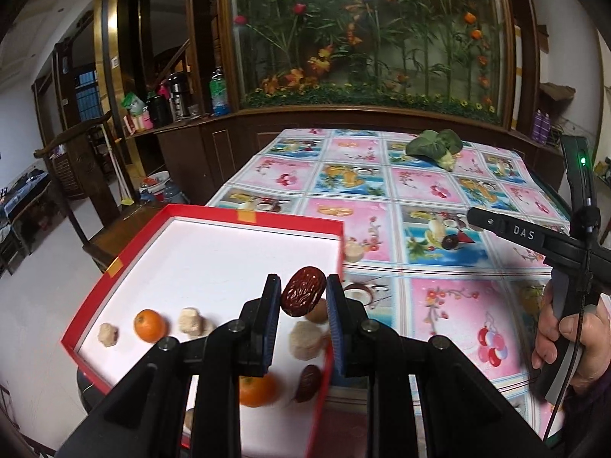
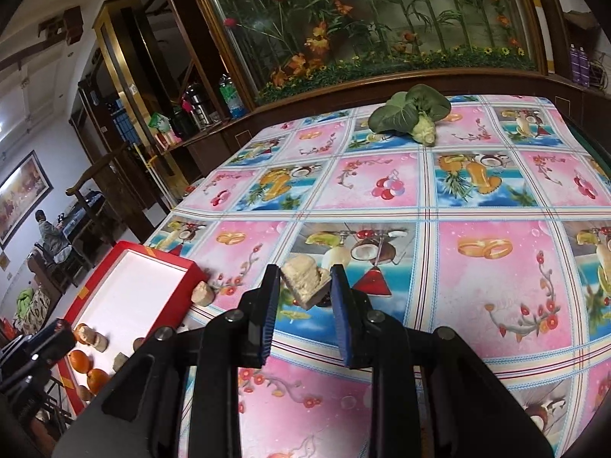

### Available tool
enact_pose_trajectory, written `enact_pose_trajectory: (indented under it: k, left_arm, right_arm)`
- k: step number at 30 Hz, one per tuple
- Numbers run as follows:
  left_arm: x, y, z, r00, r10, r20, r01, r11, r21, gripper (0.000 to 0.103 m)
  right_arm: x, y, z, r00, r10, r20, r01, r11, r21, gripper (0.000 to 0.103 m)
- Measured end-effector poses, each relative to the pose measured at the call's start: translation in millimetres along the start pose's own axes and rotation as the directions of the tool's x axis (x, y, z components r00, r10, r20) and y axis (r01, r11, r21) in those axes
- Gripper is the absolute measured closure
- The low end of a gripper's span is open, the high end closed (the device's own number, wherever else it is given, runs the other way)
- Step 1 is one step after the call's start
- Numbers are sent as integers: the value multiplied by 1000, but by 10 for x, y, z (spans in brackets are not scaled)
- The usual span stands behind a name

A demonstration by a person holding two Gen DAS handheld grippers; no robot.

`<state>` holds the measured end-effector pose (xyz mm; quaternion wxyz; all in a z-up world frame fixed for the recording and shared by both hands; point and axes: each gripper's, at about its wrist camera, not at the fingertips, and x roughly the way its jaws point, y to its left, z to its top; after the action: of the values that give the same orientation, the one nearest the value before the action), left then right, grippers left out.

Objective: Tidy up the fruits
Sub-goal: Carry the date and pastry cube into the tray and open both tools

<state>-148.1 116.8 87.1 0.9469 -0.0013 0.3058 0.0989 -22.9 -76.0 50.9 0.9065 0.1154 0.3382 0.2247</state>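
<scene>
My left gripper (image 1: 301, 294) is shut on a dark red date (image 1: 303, 291) and holds it above the near right part of the red box (image 1: 252, 216) with a white floor. In the box lie a small orange (image 1: 150, 325), a second orange (image 1: 256, 390), another date (image 1: 308, 382) and several beige lumps (image 1: 191, 320). My right gripper (image 2: 303, 286) is shut on a beige lump (image 2: 305, 279) above the tablecloth, to the right of the red box (image 2: 170, 261). Another beige lump (image 2: 204, 294) lies on the cloth beside the box.
A leafy green vegetable (image 2: 410, 112) lies at the far side of the table on the flowery cloth (image 2: 458, 267). The right gripper's body and the hand holding it (image 1: 565, 328) show at the right of the left wrist view. A wooden cabinet stands behind the table.
</scene>
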Motion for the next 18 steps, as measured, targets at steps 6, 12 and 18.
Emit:
enact_pose_trajectory:
  k: [6, 12, 18]
  left_arm:
    - [-16, 142, -46, 1000, 2, 3, -2, 1000, -24, 80]
    - [-8, 282, -97, 1000, 14, 0, -14, 999, -34, 80]
    - [65, 520, -126, 999, 38, -17, -39, 996, -76, 80]
  right_arm:
    - [37, 53, -54, 1000, -18, -15, 18, 1000, -4, 74]
    - [-9, 403, -84, 998, 68, -12, -68, 997, -36, 74]
    - [-47, 932, -204, 986, 169, -16, -170, 980, -104, 74]
